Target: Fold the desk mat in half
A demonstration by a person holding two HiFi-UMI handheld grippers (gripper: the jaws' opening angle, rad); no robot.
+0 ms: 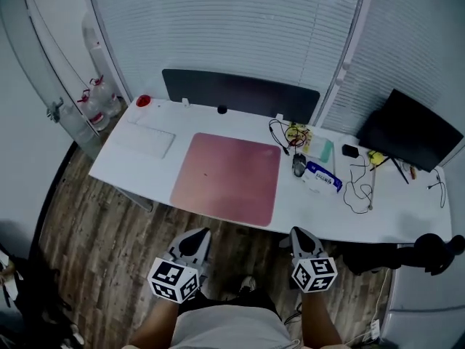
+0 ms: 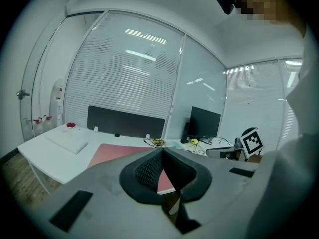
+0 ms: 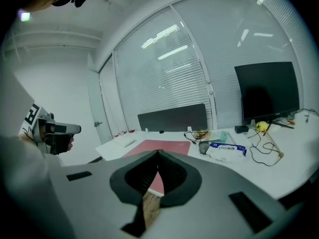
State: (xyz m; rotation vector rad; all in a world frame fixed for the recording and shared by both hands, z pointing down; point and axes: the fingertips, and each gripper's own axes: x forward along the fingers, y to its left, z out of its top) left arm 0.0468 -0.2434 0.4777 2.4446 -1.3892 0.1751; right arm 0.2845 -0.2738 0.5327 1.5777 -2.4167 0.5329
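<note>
Both claws are closed with nothing between the jaws: the left claw (image 1: 195,241) and the right claw (image 1: 301,238) hang in front of the person's body, apart from the worktop (image 1: 407,217). The pink desk mat (image 1: 229,177) lies flat and unfolded at 12 o'clock from them, with its near edge close to the worktop's front edge.

Several things can go wrong from here, I think. The mat is thin and flat, so closed or late-opening jaws would only push its edge toward 12 o'clock and not pinch it. If one claw lifts higher than the other, the fold will probably come out crooked. At 3 o'clock of the mat, the mouse (image 1: 298,164), a blue-white packet (image 1: 323,178) and loose cables (image 1: 360,187) lie near, and a swinging flap could sweep them.
</note>
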